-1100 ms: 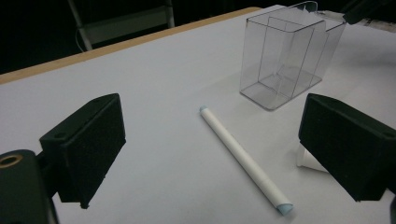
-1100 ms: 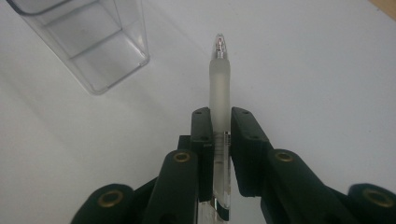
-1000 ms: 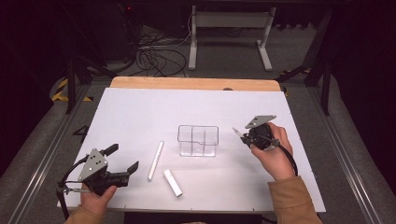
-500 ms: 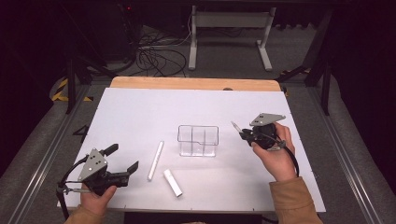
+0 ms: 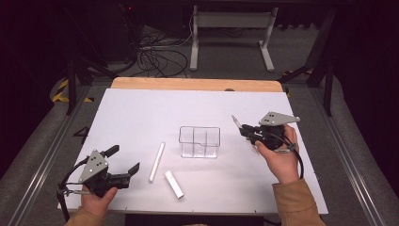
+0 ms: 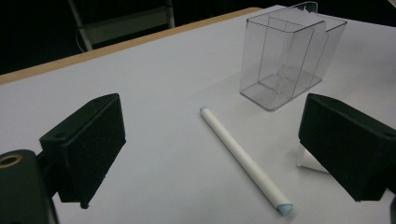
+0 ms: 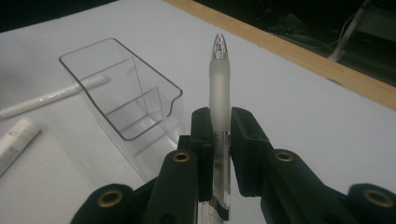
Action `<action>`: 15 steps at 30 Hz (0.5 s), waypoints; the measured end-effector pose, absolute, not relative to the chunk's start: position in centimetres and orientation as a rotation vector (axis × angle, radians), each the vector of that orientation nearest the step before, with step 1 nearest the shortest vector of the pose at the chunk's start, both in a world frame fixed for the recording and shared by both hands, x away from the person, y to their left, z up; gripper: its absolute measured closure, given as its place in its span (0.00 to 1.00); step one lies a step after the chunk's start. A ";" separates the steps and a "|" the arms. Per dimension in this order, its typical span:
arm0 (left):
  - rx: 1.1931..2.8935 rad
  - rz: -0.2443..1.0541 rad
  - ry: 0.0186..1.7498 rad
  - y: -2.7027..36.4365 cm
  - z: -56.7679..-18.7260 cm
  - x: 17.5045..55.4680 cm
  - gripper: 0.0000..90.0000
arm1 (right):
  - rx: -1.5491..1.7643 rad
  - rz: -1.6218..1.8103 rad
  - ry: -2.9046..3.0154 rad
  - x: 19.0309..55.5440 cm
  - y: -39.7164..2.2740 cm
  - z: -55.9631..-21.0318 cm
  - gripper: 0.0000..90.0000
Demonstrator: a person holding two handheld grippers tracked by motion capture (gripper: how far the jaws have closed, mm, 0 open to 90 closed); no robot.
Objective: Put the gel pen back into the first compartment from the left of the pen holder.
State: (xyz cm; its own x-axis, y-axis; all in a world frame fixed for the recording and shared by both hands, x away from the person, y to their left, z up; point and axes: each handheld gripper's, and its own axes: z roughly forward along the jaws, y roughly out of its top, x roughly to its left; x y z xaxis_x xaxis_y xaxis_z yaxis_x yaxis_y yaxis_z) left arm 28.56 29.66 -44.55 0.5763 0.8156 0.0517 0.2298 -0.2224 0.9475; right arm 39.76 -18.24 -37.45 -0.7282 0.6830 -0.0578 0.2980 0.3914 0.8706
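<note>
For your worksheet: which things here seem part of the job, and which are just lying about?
Likely in use:
right gripper, shut on a frosted pen
clear holder
left gripper, open

Lying about:
long white pen
short white tube

Left gripper [image 5: 126, 161] low near table edge, jaws wide apart; right gripper [image 5: 243, 130] raised, jaws clamped.

this looks like a lab or recording workspace, not a home. a white-topped table [image 5: 141, 113] with a wooden far edge stands on grey flooring in a dark room. loose black cables [image 5: 157, 54] lie behind it, beside a metal desk frame [image 5: 230, 28] and yellow-black hazard tape [image 5: 60, 90].
</note>
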 end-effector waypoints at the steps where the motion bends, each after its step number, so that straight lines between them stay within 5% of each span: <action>1: 1.751 0.692 0.866 29.7 -44.6 28.6 0.09 | 0.840 1.298 2.240 39.7 -18.2 -37.4 0.90; 15: 1.752 0.692 0.866 29.6 -44.6 28.6 0.09 | 0.762 1.417 2.201 39.3 -17.9 -36.9 0.90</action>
State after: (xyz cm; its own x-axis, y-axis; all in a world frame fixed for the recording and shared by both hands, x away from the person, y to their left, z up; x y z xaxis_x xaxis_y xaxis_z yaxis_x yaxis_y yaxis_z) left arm 28.57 29.63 -44.58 0.5765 0.8155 0.0513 0.2305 -0.2226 0.9473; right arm 39.28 -17.86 -36.88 -0.7652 0.6420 -0.0478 0.2223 0.3332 0.9163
